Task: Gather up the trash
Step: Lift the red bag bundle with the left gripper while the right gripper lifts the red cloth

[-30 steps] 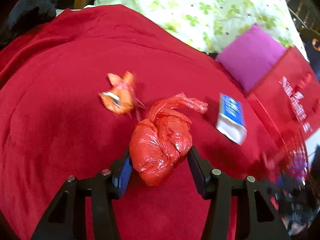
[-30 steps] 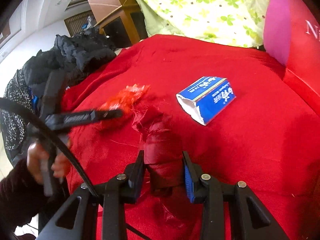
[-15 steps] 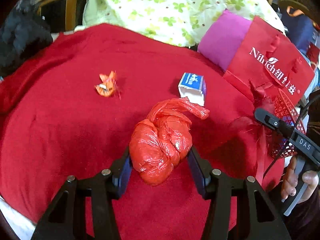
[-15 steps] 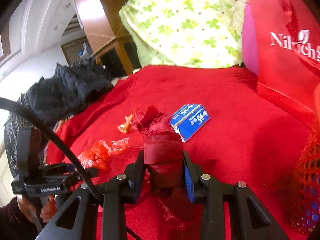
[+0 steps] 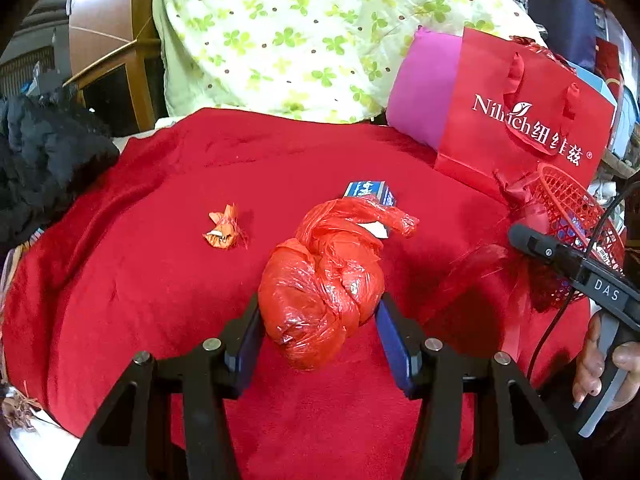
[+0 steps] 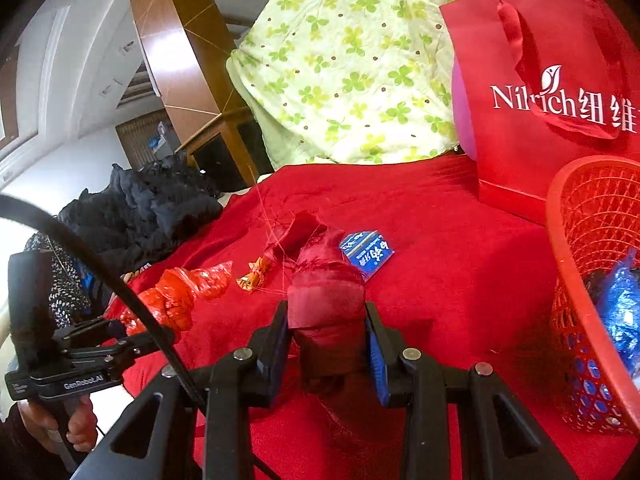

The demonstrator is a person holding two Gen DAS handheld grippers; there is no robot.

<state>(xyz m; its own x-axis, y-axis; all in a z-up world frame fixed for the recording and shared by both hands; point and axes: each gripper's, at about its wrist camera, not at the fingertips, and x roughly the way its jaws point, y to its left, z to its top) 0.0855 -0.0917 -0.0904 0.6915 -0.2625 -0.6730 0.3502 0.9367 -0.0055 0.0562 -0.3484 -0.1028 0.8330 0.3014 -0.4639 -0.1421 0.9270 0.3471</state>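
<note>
L fingers (image 5: 320, 320) pinch the red plastic bag wad (image 5: 324, 292) at both flanks; wad is clear of the red blanket (image 5: 120, 280). R fingers (image 6: 326, 344) are clamped on the dark red fabric bundle (image 6: 326, 300), frayed threads sticking up past the tips.

Step in hand, my read: carry both loads to the red mesh basket (image 6: 568, 280).
1. Hold clamp pressure on both; plastic is slippery, may creep out.
2. Keep loads above basket rim before crossing it.
3. R goes first, basket sits just to its right. L waits, avoids cable clash.
4. Release only w/ load fully over the opening.

Left on the blanket, further off: orange wrapper (image 5: 224, 230), blue-white carton (image 5: 370, 192). Behind: red gift bag (image 5: 520, 120), green-print bedding (image 5: 300, 40).

View diffs:
- R cam shows basket interior, blue foil item already inside; L cam sees only part of the basket behind my R tool.
- R cam shows L tool w/ its wad from the side, plus the hand on its handle.
- L cam shows the magenta cushion (image 5: 424, 88) broadly; R cam shows a sliver.
</note>
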